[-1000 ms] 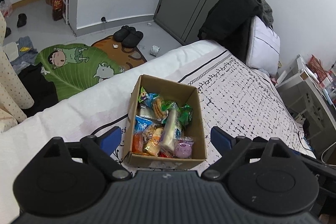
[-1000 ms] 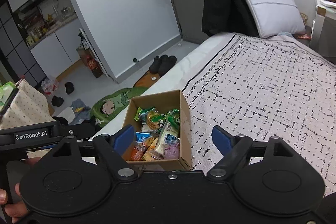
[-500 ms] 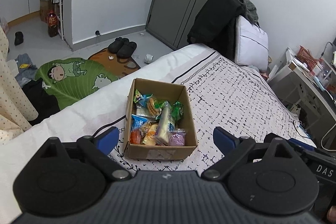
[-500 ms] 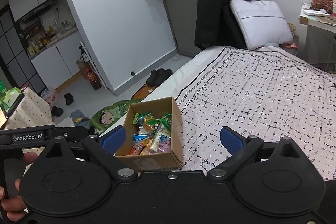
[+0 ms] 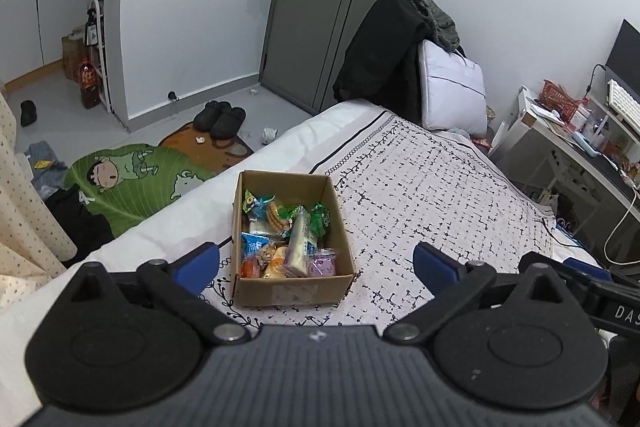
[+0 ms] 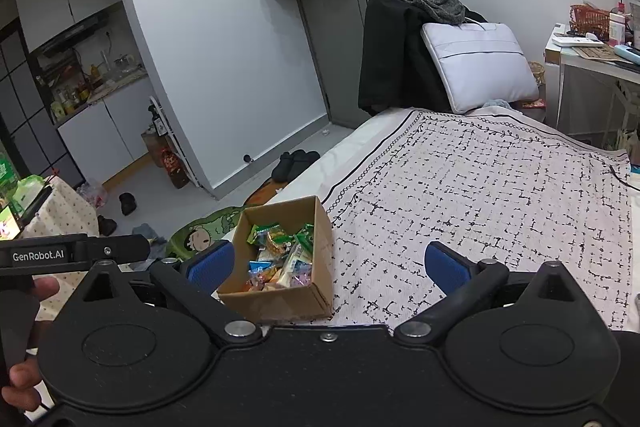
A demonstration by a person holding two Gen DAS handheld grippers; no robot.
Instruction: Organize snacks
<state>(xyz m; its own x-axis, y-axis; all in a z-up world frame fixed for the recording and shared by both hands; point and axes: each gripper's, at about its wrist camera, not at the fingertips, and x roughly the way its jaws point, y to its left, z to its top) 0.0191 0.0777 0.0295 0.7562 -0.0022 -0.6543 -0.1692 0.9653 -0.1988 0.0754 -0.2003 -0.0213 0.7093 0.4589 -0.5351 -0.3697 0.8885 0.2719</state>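
Observation:
An open cardboard box (image 5: 292, 293) sits on the bed near its left edge, filled with several wrapped snacks (image 5: 288, 243) in green, blue, orange and purple. My left gripper (image 5: 316, 263) hovers short of and above the box. Its blue-padded jaws are opening wide and nothing is gripped between them. In the right wrist view the same box (image 6: 280, 303) and snacks (image 6: 280, 259) lie ahead and slightly left. My right gripper (image 6: 328, 263) is also opening, with nothing held. Both grippers stand clear of the box.
The bedspread (image 5: 440, 195) with black marks stretches to the right of the box. A grey bag (image 5: 452, 95) and a dark coat (image 5: 380, 47) stand at the bed's far end. A cluttered desk (image 5: 580, 147) is at right. A green floor mat (image 5: 132, 179) and slippers (image 5: 220, 115) lie left.
Both grippers have drawn back and upward from the box, which now looks smaller and farther off. Both pairs of jaws have spread wider.

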